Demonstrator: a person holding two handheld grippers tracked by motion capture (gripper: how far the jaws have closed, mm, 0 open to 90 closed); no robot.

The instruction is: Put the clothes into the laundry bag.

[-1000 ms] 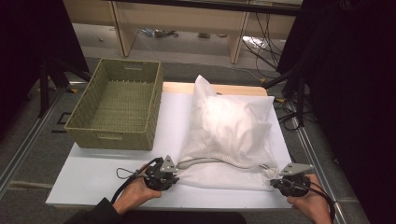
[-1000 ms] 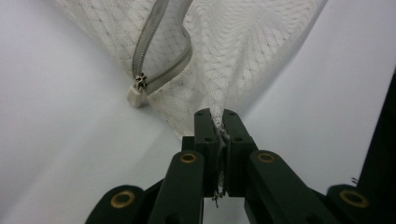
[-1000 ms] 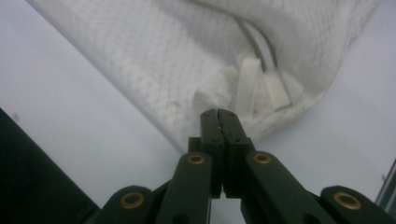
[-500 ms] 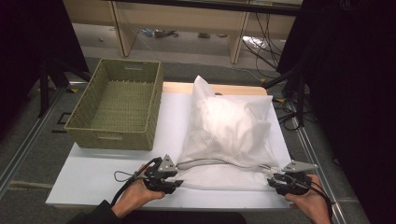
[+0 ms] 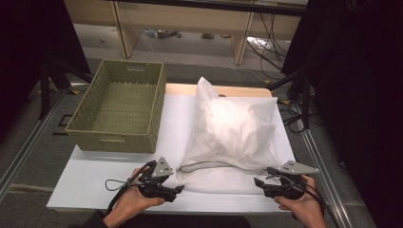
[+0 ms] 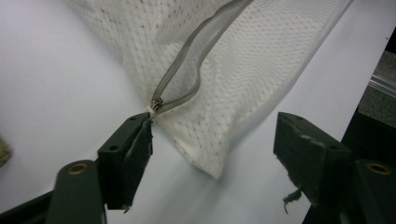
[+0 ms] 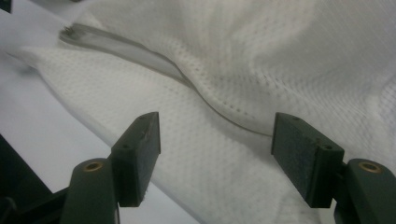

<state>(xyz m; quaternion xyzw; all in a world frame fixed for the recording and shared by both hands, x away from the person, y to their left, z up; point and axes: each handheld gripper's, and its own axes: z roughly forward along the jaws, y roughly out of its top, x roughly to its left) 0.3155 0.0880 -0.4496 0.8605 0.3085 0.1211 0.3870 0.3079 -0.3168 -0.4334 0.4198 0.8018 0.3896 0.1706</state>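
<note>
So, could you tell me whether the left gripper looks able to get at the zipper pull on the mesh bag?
Probably yes: the left gripper is open, and the zipper pull on the mesh bag lies just off one jaw tip, uncovered.

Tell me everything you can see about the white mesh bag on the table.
The white mesh bag is a soft netted fabric pouch, bulging with white contents. It lies flat on the white table cover, right of the woven basket. A grey zipper runs along its near edge, partly open. Neither gripper grips it.

White mesh bag [image 5: 233, 137], grey zipper [image 5: 214, 166] part-open, flat on table.
</note>
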